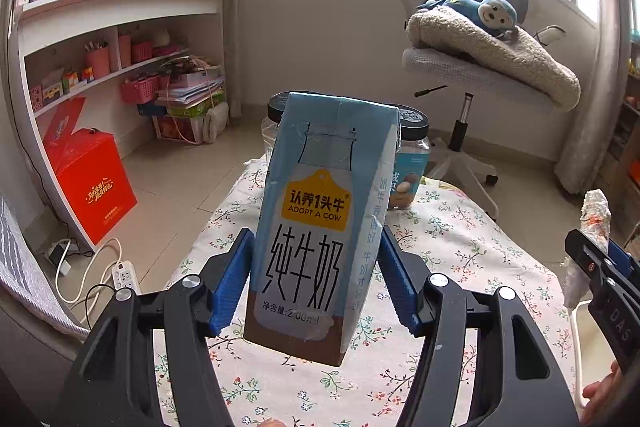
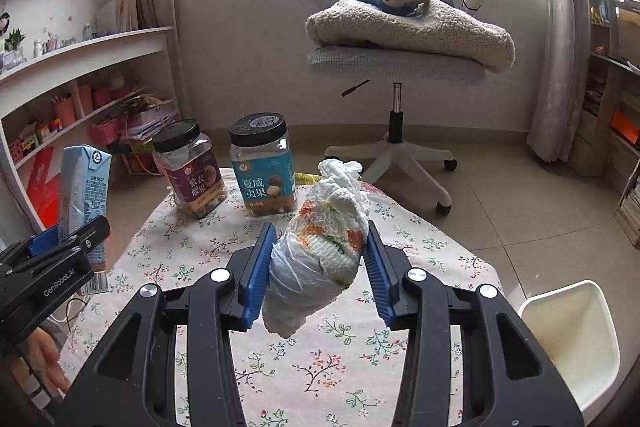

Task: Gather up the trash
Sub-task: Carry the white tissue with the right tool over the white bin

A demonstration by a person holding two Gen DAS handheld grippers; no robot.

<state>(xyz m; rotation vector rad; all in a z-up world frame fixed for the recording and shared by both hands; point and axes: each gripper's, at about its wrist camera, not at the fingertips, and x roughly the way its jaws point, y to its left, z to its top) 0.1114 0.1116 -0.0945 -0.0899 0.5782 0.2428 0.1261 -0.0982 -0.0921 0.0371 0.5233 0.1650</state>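
My left gripper (image 1: 316, 283) is shut on a light blue milk carton (image 1: 320, 227) and holds it upright above the floral tablecloth (image 1: 460, 247). The carton also shows at the left of the right wrist view (image 2: 84, 195). My right gripper (image 2: 316, 267) is shut on a crumpled white tissue wad (image 2: 320, 247) with orange and green stains, held above the table. That wad and gripper show at the right edge of the left wrist view (image 1: 592, 239).
Two black-lidded snack jars, one purple-labelled (image 2: 192, 171) and one blue-labelled (image 2: 264, 167), stand at the table's far edge. A white bin (image 2: 572, 331) sits low at the right of the table. An office chair (image 2: 400, 59) with a blanket and plush monkey stands behind. Shelves line the left wall.
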